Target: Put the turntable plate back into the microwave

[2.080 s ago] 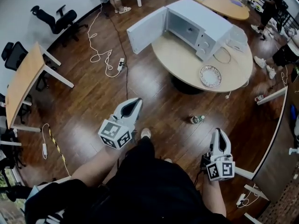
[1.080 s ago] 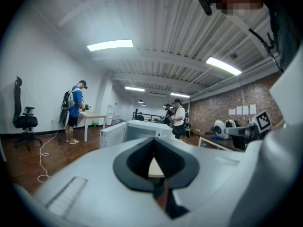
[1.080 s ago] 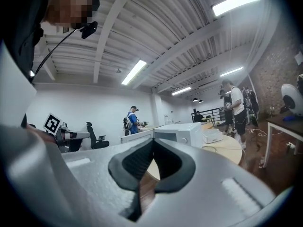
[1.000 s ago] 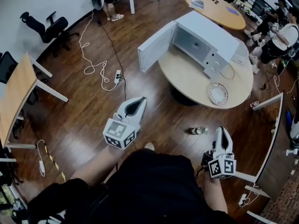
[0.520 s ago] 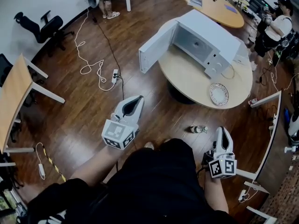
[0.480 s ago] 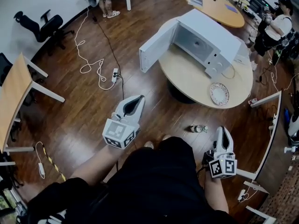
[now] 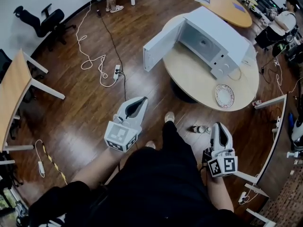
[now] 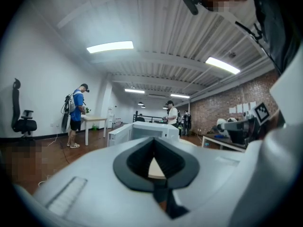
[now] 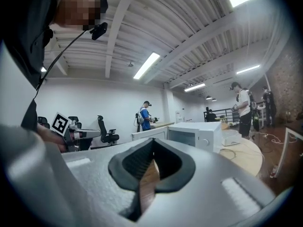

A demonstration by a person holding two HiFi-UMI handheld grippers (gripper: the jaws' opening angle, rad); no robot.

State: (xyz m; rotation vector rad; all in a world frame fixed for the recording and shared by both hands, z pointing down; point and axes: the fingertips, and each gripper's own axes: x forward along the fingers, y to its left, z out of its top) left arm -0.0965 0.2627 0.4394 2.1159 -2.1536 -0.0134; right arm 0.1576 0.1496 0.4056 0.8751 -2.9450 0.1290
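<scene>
A white microwave (image 7: 215,37) stands on the round wooden table (image 7: 189,77) with its door (image 7: 162,44) swung wide open to the left. The patterned turntable plate (image 7: 224,95) lies flat on the table, in front of the microwave near the table's right edge. My left gripper (image 7: 141,100) is held over the floor, well short of the table, shut and empty. My right gripper (image 7: 218,125) is also shut with nothing in it, below the plate and off the table. The microwave (image 8: 147,131) shows ahead in the left gripper view, and the microwave (image 9: 199,134) also in the right gripper view.
A bottle (image 7: 199,129) lies on the floor between the table and my right gripper. A power strip with a white cable (image 7: 116,71) runs across the floor to the left. A wooden desk (image 7: 14,93) and an office chair (image 7: 40,20) stand at far left. People (image 7: 279,25) stand at far right.
The person has stepped toward the table, and a foot now shows ahead. My right gripper has moved forward, nearer the bottle. The left gripper has hardly moved.
</scene>
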